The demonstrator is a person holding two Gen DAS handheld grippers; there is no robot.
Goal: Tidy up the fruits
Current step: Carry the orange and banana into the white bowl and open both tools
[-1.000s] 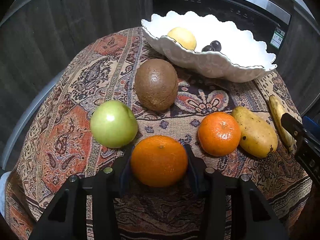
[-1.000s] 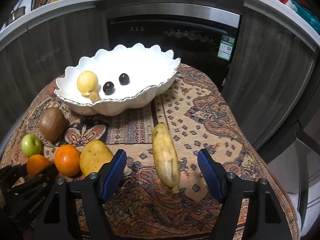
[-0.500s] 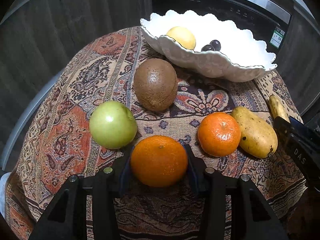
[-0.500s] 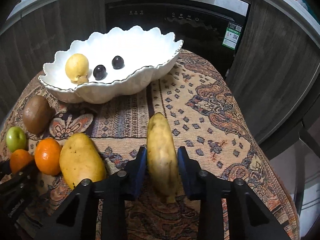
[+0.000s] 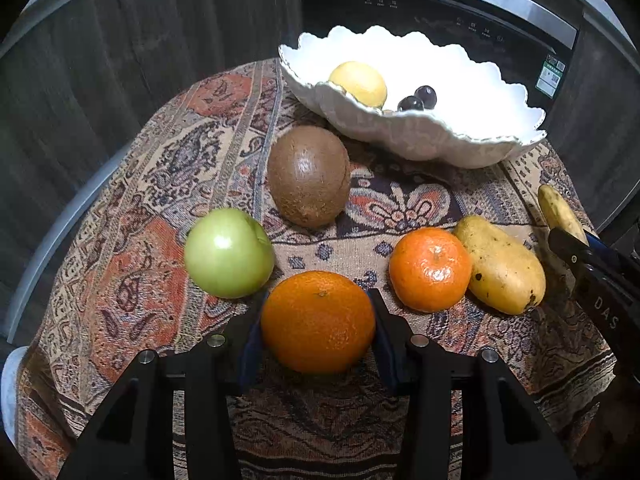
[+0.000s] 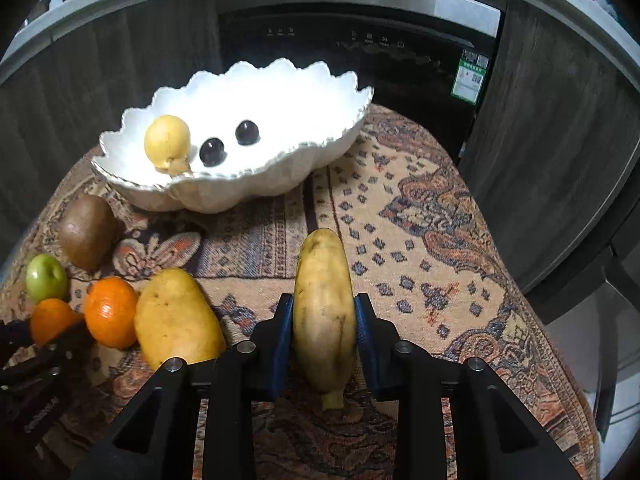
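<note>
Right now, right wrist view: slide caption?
Right gripper shut on the banana, white bowl beyond.

Black left gripper (image 5: pixel 318 320), black right gripper (image 6: pixel 323 332), blue pads, silver screws, white "DAS" lettering

"DAS" on right tool (image 5: pixel 600 276)

Patterned paisley tablecloth (image 6: pixel 420 216) in rust, beige and blue over a rounded table. Behind it, black built-in appliance (image 6: pixel 360 52) with a touch panel (green sticker (image 6: pixel 471 76) at its right corner), flanked by dark wood-grain cabinet fronts (image 5: pixel 120 60).
</note>
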